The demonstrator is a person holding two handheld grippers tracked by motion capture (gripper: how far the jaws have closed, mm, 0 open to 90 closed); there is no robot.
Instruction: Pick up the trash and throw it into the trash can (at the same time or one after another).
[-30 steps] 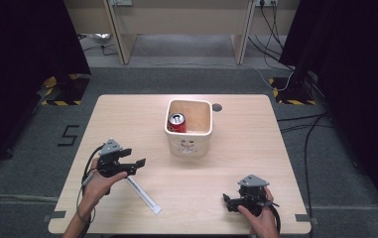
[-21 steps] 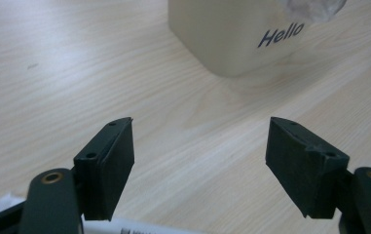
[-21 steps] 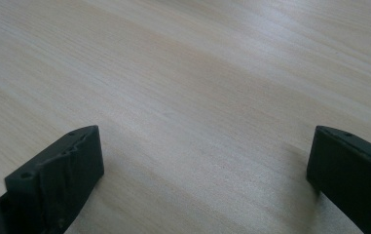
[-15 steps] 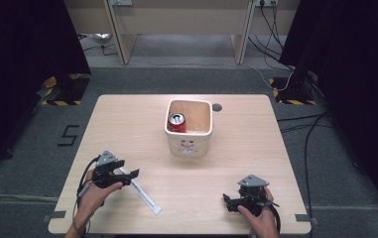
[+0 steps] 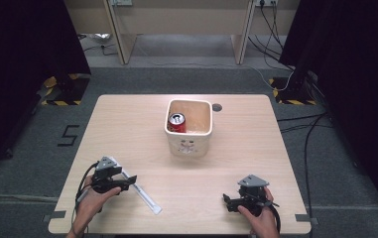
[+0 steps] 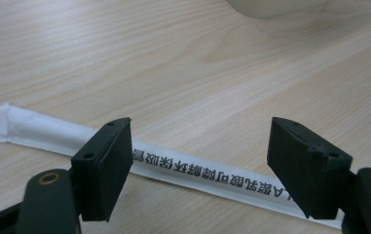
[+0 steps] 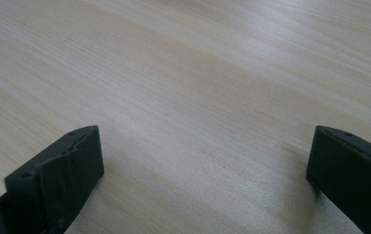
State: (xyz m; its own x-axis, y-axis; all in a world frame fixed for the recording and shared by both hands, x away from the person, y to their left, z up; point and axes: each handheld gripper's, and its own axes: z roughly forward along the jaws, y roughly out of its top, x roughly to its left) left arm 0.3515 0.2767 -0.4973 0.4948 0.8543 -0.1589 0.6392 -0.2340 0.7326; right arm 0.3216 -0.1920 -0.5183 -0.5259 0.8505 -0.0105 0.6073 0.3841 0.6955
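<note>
1. High view: the left gripper (image 5: 127,179) has come down from a second ago and sits over the wrapped straw (image 5: 144,197) near the table's (image 5: 127,124) front-left corner; the right gripper (image 5: 228,201) rests by the front edge.
2. Left gripper view: wide-apart black jaws straddle the flat white paper sleeve (image 6: 193,180), printed in black, without pressing it.
3. Right gripper view: jaws spread over bare pale woodgrain.

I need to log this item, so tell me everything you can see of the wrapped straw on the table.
The straw is a long, thin, flat white paper sleeve with a line of black printed characters along it and one end sealed flat. It lies flat on the wooden table, slanted, near the front left. The left gripper straddles its middle with jaws open; the pads look clear of it. Nothing else touches it.
</note>
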